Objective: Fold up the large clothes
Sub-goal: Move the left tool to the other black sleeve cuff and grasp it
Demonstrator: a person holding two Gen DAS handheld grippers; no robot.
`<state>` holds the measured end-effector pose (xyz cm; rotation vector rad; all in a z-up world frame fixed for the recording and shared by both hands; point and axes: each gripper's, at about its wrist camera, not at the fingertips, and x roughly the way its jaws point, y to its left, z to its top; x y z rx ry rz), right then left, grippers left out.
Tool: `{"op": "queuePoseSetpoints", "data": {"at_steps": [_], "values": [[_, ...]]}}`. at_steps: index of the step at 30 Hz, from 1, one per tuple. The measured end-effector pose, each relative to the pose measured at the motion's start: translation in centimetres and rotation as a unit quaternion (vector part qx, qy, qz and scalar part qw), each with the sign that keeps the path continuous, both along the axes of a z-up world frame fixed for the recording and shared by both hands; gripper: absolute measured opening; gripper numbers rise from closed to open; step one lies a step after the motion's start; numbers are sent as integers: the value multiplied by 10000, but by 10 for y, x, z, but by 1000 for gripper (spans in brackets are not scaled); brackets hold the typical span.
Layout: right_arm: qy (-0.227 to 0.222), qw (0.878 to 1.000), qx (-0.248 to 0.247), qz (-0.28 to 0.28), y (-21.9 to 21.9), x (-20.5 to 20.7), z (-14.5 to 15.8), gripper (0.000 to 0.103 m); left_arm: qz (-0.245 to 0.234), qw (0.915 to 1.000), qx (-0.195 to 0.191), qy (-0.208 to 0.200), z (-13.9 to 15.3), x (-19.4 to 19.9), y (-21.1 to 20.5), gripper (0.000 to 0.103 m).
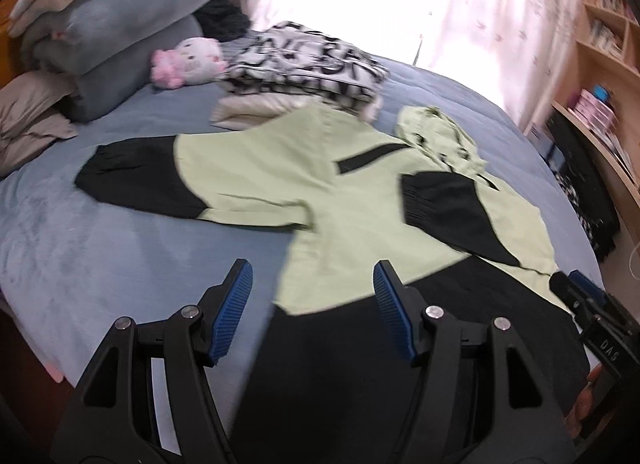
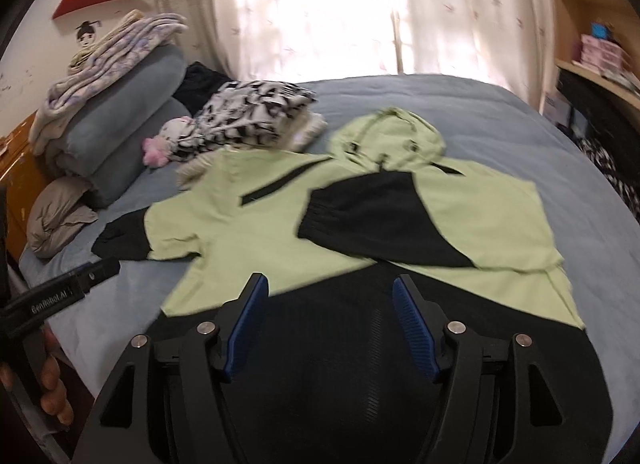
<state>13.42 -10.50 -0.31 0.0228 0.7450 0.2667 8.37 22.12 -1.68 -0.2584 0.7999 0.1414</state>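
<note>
A light green and black hoodie lies face up on the blue bed. Its right sleeve is folded across the chest; the left sleeve lies stretched out to the side. The hood lies flat at the far end. My left gripper is open and empty above the hoodie's lower left edge. The right gripper shows in that view at the right edge. In the right wrist view the hoodie fills the middle, and my right gripper is open and empty above its black hem.
A black-and-white patterned folded garment and a pink plush toy lie beyond the hoodie. Stacked grey pillows and blankets sit at the far left. Wooden shelves stand at the right. Curtains hang behind the bed.
</note>
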Motion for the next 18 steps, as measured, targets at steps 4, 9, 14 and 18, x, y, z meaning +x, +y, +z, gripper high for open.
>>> {"op": "queuePoseSetpoints", "data": {"at_steps": [4,9,14,18], "values": [[-7,9999,-31,143,53,17,1,67,180,9996,-198,70,-14,3,41,60],[98,9995,-71,278,119,50,-12,67,334,9971,-663,133,-37,17,103,60],[196,9980,-259,534,192,87,-35,67,549,9896,-1312,214,-65,34,162,60],[209,9957,-420,800,252,115,-54,67,739,9817,-1746,150,-87,45,211,60]]}}
